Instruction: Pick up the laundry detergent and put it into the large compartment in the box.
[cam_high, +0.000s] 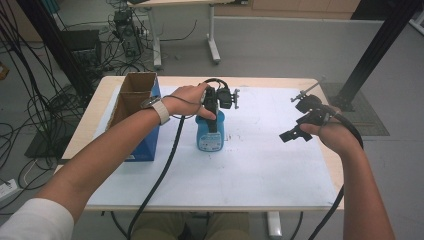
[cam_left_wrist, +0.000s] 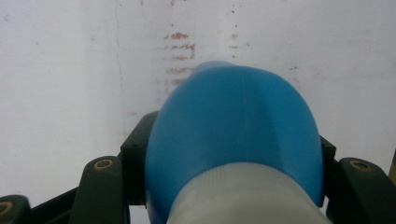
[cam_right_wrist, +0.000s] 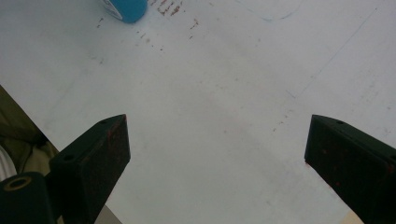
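Fingers of the left gripper (cam_high: 214, 116) clamp the upright blue bottle (cam_high: 210, 134) from above (mid-table); right gripper (cam_right_wrist: 215, 154) gapes empty near the table's (cam_high: 260, 170) right edge.

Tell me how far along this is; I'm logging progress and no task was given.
Done: the left gripper has closed on the blue bottle, jaws pressed against both its sides. In hand: the bottle stands on the white mat, beside the open cardboard box. Left: any move; perhaps into the box, only a guess. The right gripper hangs open, holding nothing.
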